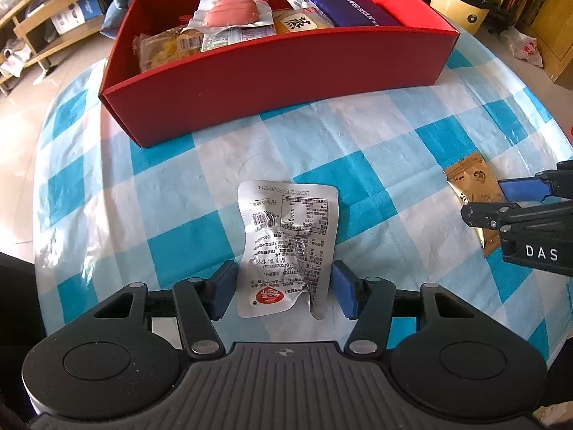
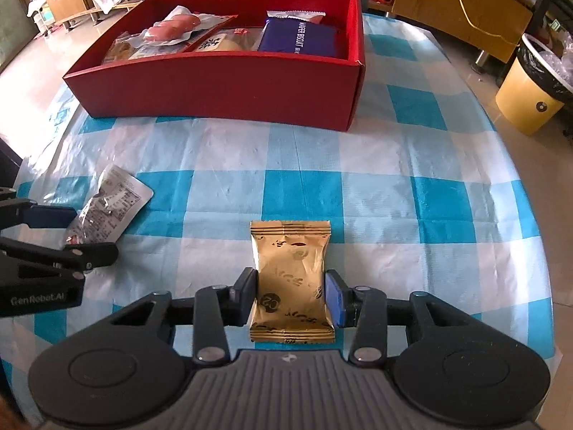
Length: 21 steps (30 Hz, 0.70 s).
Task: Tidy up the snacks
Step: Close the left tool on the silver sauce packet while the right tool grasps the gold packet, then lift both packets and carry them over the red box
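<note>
A silver snack pouch (image 1: 286, 247) lies on the checked tablecloth. My left gripper (image 1: 284, 292) straddles its near end; small gaps show between the pads and the pouch, so it is open. The pouch also shows in the right wrist view (image 2: 107, 211). A gold snack packet (image 2: 292, 286) sits between the pads of my right gripper (image 2: 292, 299), which press its sides. The packet also shows in the left wrist view (image 1: 472, 186). A red box (image 1: 272, 71) at the back holds several snacks.
The red box also shows in the right wrist view (image 2: 229, 89); inside are a pink sausage pack (image 1: 231, 12) and a purple wafer pack (image 2: 299, 37). A yellow bin (image 2: 530, 93) stands on the floor at right. Wooden shelves (image 1: 46, 18) stand at far left.
</note>
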{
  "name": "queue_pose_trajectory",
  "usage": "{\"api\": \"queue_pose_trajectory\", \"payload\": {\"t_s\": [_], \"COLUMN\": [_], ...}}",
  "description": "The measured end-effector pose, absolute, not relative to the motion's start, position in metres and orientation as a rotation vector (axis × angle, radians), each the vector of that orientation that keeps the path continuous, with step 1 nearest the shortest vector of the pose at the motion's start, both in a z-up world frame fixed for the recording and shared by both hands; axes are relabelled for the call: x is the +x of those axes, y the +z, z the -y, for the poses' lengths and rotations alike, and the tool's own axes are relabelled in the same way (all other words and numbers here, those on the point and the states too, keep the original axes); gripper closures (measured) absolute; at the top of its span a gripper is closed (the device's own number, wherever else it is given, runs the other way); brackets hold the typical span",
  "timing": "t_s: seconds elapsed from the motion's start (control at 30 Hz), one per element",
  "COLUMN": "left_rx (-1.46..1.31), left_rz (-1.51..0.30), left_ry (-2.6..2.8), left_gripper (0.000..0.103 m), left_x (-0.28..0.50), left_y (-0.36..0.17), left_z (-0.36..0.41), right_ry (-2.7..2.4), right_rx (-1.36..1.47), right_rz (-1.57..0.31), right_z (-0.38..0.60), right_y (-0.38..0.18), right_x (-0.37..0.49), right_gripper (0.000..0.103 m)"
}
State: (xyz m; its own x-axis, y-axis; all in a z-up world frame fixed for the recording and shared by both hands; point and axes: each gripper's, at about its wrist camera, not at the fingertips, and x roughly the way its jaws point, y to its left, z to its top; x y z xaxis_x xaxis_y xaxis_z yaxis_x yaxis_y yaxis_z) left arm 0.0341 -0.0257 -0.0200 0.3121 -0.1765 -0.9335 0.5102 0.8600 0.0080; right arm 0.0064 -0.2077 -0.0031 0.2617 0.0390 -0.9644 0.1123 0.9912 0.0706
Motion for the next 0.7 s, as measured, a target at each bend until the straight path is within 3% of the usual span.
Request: {"api": "queue_pose_trajectory", "payload": {"t_s": [0.7], "left_rx": [0.251], "left_rz": [-1.112], "left_ry": [-0.493], "left_gripper": [0.039], "left_x": [0.035], "left_y": [0.011], "left_z": [0.03], "right_ry": [-0.033], "right_rx": [0.248], "right_rz": [-1.194], "right_z": [0.224], "right_y": [0.029], "right_x": [0.01], "right_gripper": [0.066]}}
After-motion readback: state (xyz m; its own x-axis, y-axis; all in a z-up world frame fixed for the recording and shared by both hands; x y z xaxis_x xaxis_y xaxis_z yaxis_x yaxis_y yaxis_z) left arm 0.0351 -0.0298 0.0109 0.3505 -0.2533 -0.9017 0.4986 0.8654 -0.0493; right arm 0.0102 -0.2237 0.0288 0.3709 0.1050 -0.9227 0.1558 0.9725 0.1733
